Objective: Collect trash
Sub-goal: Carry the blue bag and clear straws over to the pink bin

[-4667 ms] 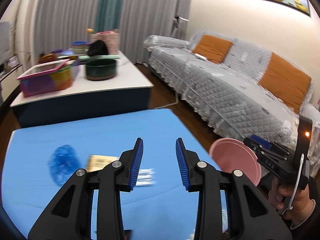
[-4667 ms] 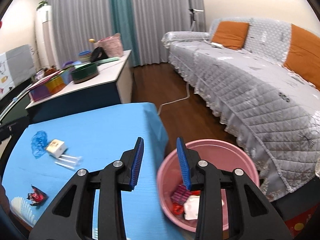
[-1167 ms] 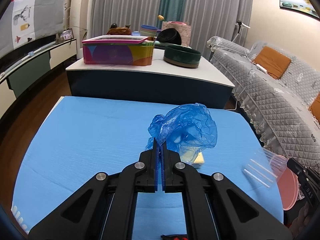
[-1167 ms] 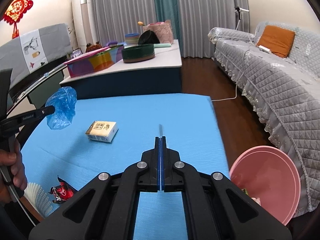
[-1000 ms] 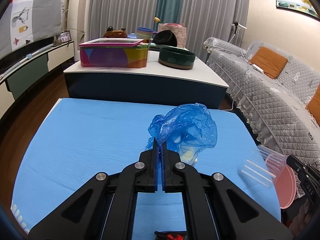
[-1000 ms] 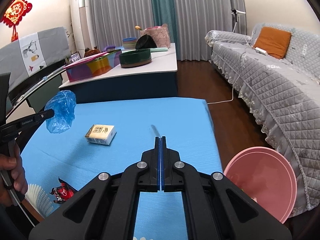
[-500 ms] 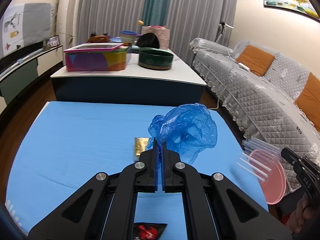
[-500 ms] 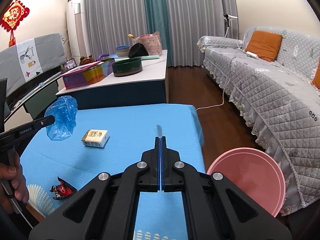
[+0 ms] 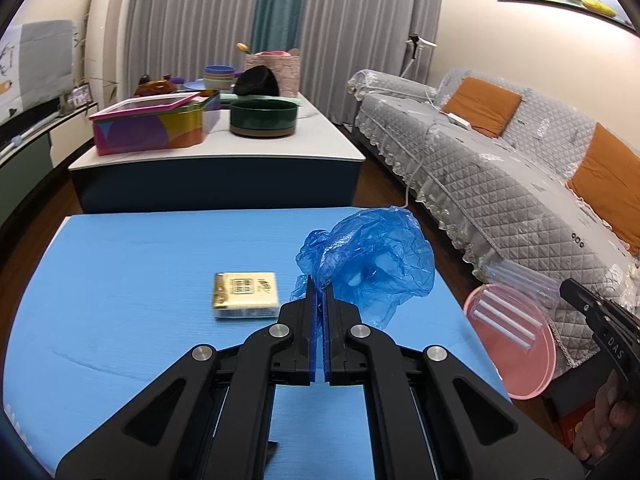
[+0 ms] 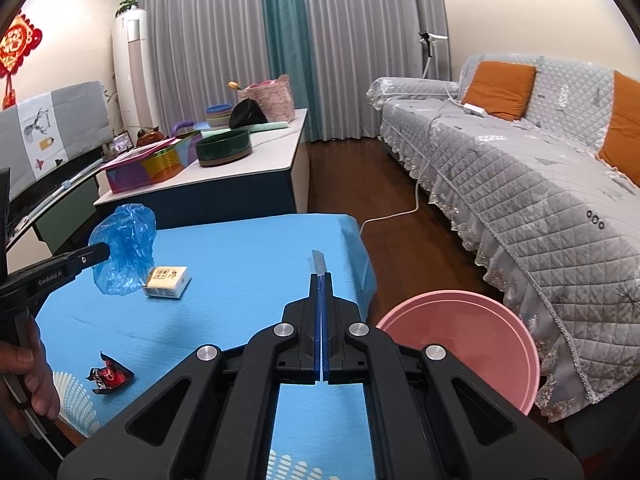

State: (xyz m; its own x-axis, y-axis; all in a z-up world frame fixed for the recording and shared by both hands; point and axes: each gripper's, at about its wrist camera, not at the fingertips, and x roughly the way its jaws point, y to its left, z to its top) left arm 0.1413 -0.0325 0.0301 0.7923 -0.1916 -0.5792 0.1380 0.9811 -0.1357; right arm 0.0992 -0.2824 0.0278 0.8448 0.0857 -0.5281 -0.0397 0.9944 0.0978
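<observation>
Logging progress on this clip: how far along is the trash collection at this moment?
Midway. In hand: the left gripper is shut on the blue bag; the right gripper is shut on a clear wrapper held near the pink bin. Neither is dropped in yet. Left on the table: the small box and the red wrapper. The bin's contents cannot be seen.

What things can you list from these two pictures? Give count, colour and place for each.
plastic bag: one, blue, pinched in the left claw
clear wrapper: one, see-through, pinched in the right claw
small box: one, cream, on the blue table
red wrapper: one, red and black, at the table's near edge
bin: one, pink, on the floor beside the table
blue table: one
sofa: one, grey, with orange cushions
left claw: shut
right claw: shut
</observation>
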